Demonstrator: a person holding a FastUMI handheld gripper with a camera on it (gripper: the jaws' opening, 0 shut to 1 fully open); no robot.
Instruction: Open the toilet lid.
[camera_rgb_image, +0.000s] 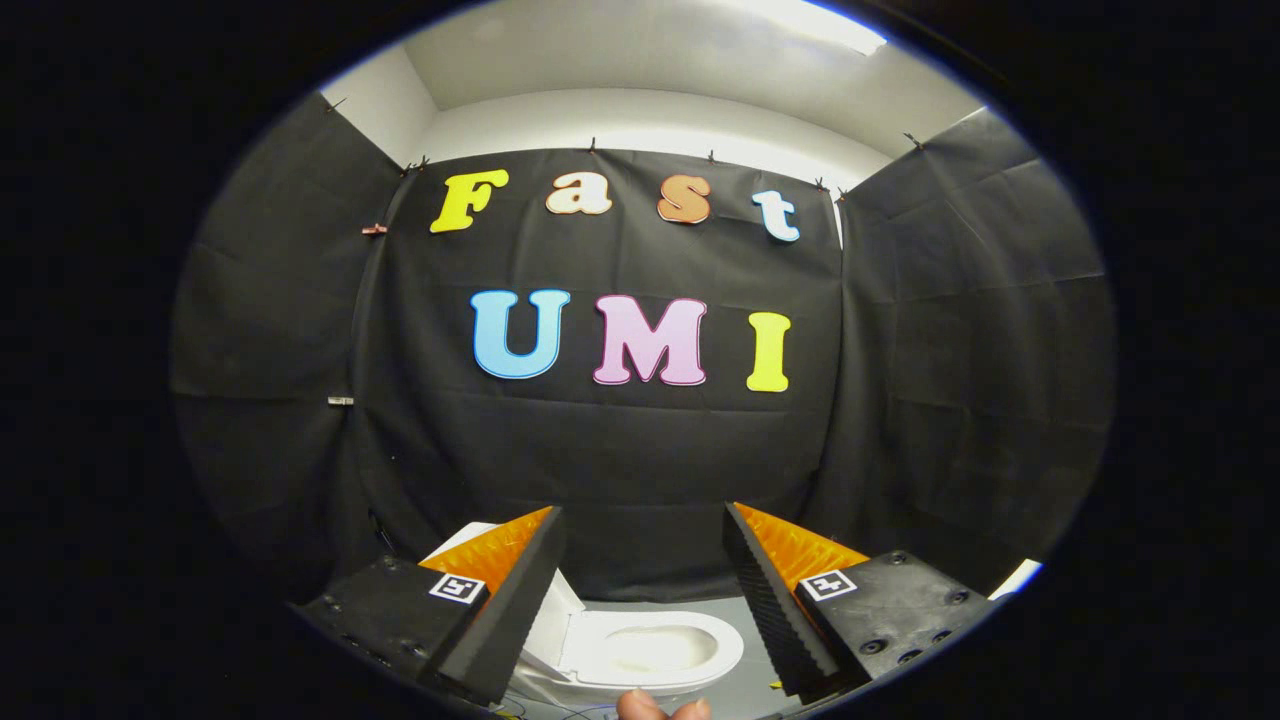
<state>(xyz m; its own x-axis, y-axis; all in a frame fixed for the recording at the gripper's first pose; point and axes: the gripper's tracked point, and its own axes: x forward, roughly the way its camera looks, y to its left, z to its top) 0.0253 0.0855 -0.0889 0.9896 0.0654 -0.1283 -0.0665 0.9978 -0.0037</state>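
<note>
Between the spread fingers of the gripper (640, 600), which stand wide apart and hold nothing, sits the toilet (650, 655), low and just beyond them. Its lid (545, 615) appears already raised, leaning up at the left behind the near finger, with the seat ring and bowl exposed. Likely a stiff, light, smooth plastic panel on a hinge; its free rim is the best purchase. A fingertip (640, 706) shows nearest.

No readable text besides the wall letters.
</note>
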